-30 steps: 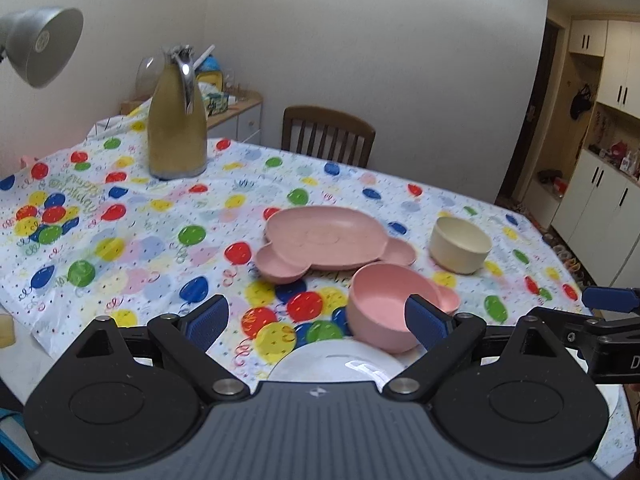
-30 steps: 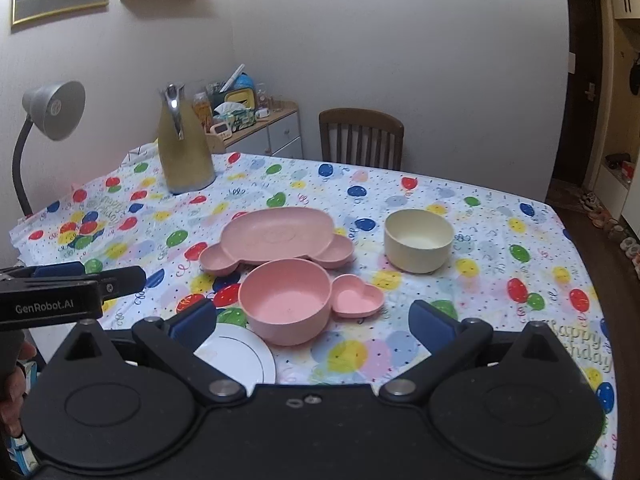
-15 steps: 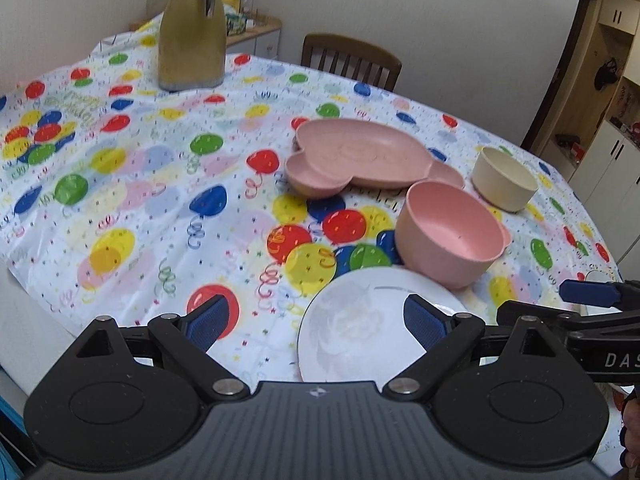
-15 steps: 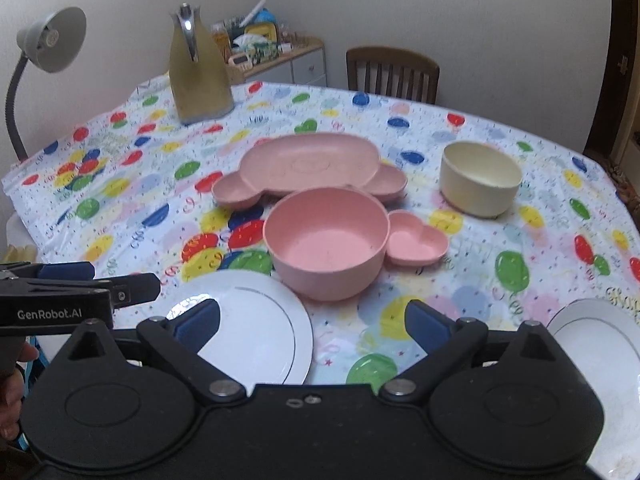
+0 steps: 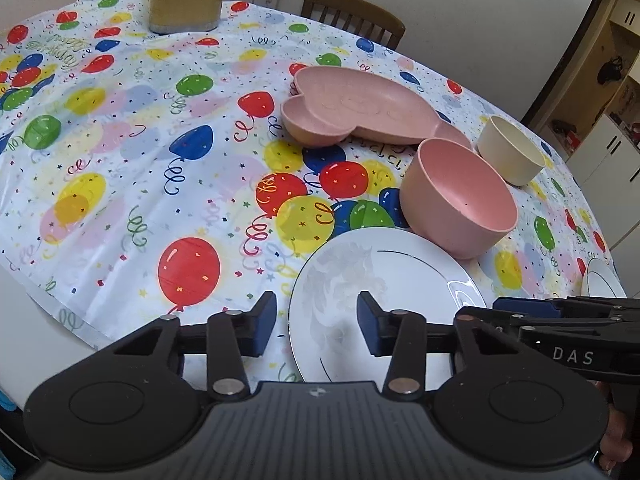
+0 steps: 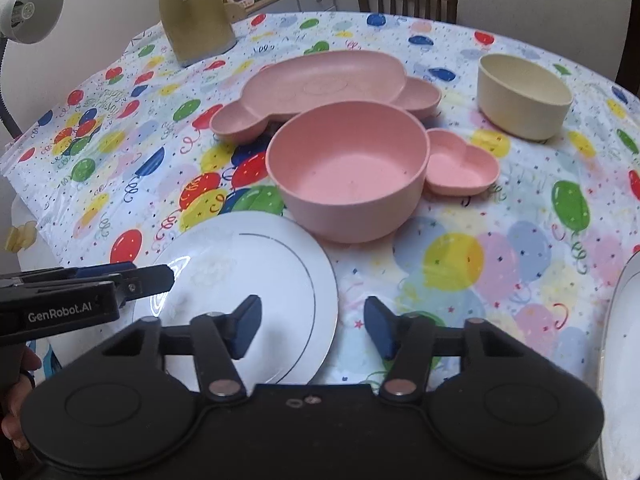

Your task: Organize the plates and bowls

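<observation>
Both my left hand-held gripper (image 5: 316,328) and right hand-held gripper (image 6: 312,326) had just been closing, half-open and empty, over opposite rims of the round white china plate with the thin silver ring (image 5: 404,280), so next up was pinching it.

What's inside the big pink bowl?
Nothing: the pink bowl is empty, its whole inner floor showing in the right wrist view. What lies beneath it on the tablecloth is covered.

We see a white plate (image 6: 248,272) with a thin ring, pink bowl (image 6: 348,168), pink tray (image 6: 320,80), cream bowl (image 6: 524,96), balloon-print cloth (image 5: 132,152), gold jug (image 6: 196,20).
</observation>
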Motion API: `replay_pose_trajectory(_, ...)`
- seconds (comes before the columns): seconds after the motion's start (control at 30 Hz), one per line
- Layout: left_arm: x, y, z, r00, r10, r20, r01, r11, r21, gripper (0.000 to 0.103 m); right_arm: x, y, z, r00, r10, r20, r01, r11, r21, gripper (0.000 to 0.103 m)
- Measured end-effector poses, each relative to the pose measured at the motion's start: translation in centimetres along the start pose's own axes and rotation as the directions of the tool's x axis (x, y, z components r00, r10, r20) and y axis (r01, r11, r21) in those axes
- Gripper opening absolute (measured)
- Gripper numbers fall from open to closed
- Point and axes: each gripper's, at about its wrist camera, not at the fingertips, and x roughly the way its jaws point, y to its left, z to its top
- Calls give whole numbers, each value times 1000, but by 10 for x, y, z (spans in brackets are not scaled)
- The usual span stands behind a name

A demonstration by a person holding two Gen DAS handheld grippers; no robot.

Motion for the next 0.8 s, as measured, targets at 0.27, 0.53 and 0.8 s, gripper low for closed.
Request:
replay_pose_trajectory(0.27, 4, 4, -1, 1000, -5, -17, 4, 999, -32, 27, 10, -5, 1, 999, 24, -29, -23, 1000, 19, 31)
replay_pose_trajectory(0.53, 7, 5, -4, 999, 14, -43, -17, 999, -50, 20, 13, -9, 0, 998, 24, -54, -23, 999, 31, 22)
replay_pose_trajectory(0.8, 1, -1, -8, 999, 21, -48, -24, 998, -61, 19, 7, -10, -4, 998, 15, -57, -13, 999, 32, 16)
